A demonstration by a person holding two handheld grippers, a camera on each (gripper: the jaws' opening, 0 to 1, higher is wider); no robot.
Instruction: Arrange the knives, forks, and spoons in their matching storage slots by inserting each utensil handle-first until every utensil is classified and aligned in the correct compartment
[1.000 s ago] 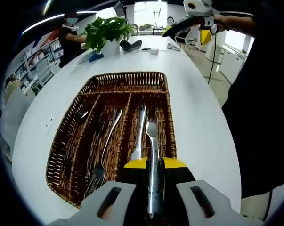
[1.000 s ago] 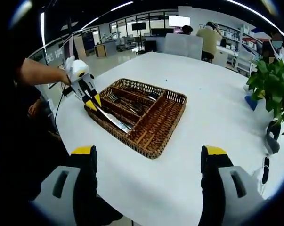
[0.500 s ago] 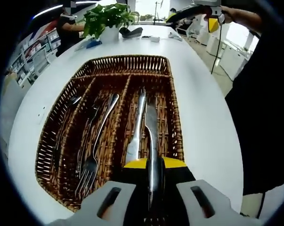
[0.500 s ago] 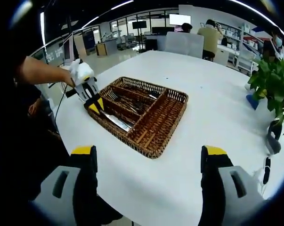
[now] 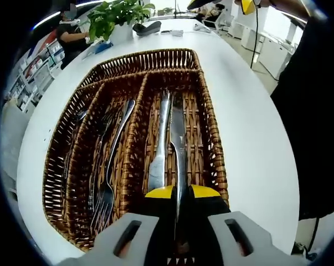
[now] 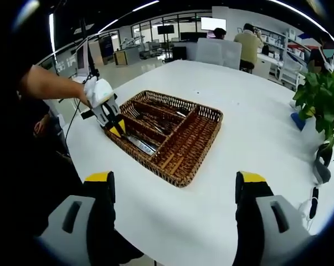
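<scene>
At the bottom centre of the left gripper view, the left gripper [image 5: 176,195] has its jaws closed on the handle of a knife [image 5: 178,145], whose blade runs up the frame into the right-hand long slot of the wicker tray [image 5: 216,160]. Just left of it in the same slot lies a second knife [image 5: 160,143]. The next slot to the left holds forks [image 5: 108,166], and darker utensils that I cannot identify sit in the far-left slot. A cross compartment closes the tray's upper end. Beyond, at the upper left, a potted plant [image 5: 118,16] stands on the white table [image 5: 255,138]. In the right gripper view, the right gripper [image 6: 175,191] at the bottom has its jaws spread wide and holds nothing, well short of the tray at centre left.
</scene>
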